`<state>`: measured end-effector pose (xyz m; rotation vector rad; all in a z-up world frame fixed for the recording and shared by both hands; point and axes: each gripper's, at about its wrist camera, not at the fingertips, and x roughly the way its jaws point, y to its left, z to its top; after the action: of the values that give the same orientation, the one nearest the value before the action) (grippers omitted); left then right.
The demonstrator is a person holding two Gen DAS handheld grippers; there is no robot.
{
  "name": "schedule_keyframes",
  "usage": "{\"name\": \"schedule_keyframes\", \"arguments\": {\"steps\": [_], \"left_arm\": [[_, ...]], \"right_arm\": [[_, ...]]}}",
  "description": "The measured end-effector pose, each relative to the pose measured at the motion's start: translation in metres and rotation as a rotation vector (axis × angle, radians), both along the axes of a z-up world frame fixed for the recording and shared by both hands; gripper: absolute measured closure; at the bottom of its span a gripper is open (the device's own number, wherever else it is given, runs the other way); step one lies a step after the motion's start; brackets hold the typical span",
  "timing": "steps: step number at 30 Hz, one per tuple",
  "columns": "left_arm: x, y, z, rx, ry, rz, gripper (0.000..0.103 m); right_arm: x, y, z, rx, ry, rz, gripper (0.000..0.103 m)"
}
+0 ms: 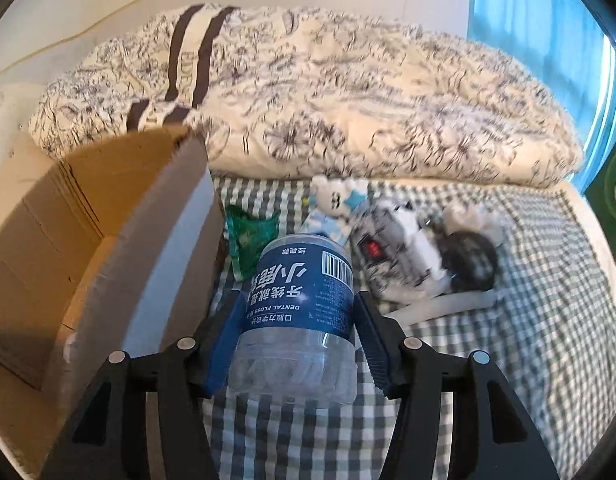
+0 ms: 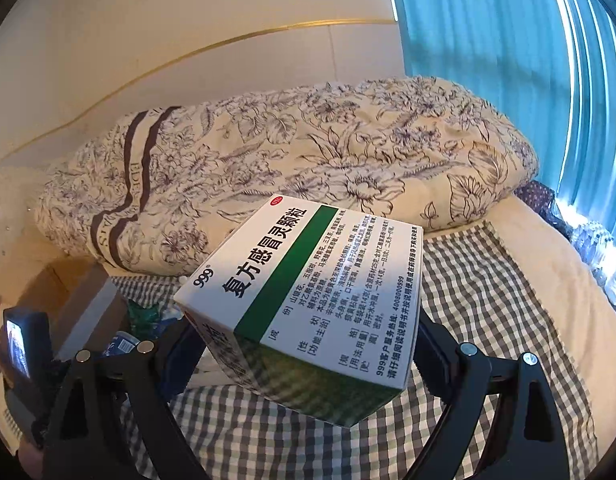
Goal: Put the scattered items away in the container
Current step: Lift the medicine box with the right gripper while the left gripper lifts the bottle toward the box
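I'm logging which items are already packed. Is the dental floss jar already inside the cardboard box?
No, the dental floss jar sits between the left gripper pads above the checked cloth, right of the cardboard box.

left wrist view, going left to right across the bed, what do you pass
cardboard box → green packet → dental floss jar held in the left gripper → white power strip with red switch → dark round item → green box at the right edge
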<state>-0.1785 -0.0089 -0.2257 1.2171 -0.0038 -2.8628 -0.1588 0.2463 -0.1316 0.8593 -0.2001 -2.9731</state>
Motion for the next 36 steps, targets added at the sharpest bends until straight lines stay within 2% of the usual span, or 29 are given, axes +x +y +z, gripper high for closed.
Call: {"name": "schedule_keyframes", "arguments": {"steps": [8,16,28,36], "left_arm": [[0.036,-0.012,0.057,0.027,0.1,0.002,0.047],[0.078,-0.044,0.117,0.044,0.217,0.041,0.047],[0.133,-0.099,0.179,0.052,0.334,0.103,0.047],[0.157,-0.132,0.207,0.038,0.385,0.14,0.047]], "right_arm": [[0.027,-0.015,0.037,0.009,0.056,0.022,0.013],[0.059,-0.045,0.075,0.019,0.113,0.068,0.013],[0.106,-0.102,0.124,0.033,0.197,0.146,0.013],[0.126,-0.135,0.145,0.032,0.242,0.197,0.013]]}}
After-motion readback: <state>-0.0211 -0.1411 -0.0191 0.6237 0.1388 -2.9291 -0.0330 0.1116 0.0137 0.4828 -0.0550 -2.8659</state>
